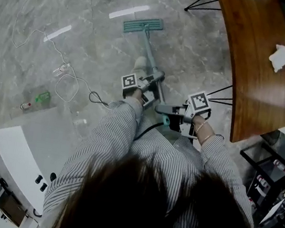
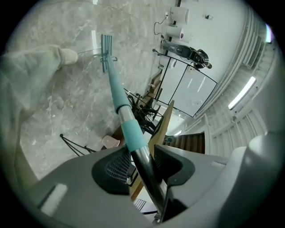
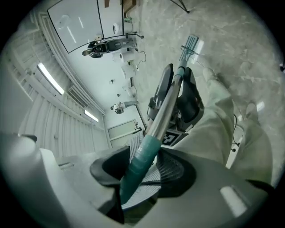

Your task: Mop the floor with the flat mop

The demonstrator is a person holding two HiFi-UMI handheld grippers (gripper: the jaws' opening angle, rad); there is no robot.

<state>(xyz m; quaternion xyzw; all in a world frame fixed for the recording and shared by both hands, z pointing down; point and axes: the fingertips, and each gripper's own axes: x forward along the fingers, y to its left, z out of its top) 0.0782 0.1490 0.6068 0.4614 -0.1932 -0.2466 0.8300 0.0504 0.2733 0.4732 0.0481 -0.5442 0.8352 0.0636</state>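
The person's dark hair fills the bottom of the head view and hides their body. The top end of the handle (image 1: 152, 64) is lost behind the striped sleeves (image 1: 113, 133). The underside of the mop head (image 1: 143, 26) cannot be seen. The brown tabletop (image 1: 256, 64) is cut off by the picture's top edge. A small white crumpled thing (image 1: 280, 57) lies on it, and what it is cannot be told.

The flat mop (image 2: 107, 46) stands on the floor (image 1: 90, 39) in front of the person. Its head is a thin teal rectangle lying flat. The handle is a long round pole that leans back toward the person. It is partly shiny metal and partly covered in teal.

The left tongs (image 2: 140, 162) are closed tight on the dark metal part of the handle, just below a teal sleeve. The right tongs (image 3: 142, 164) are closed tight on the teal grip, higher up the pole. Both tongs have black ribbed pads and smooth grey bodies.

The floor is grey, shiny stone with pale veins. A thin cable (image 1: 68, 81) curls on it to the left. The tabletop is smooth wood with a curved edge.
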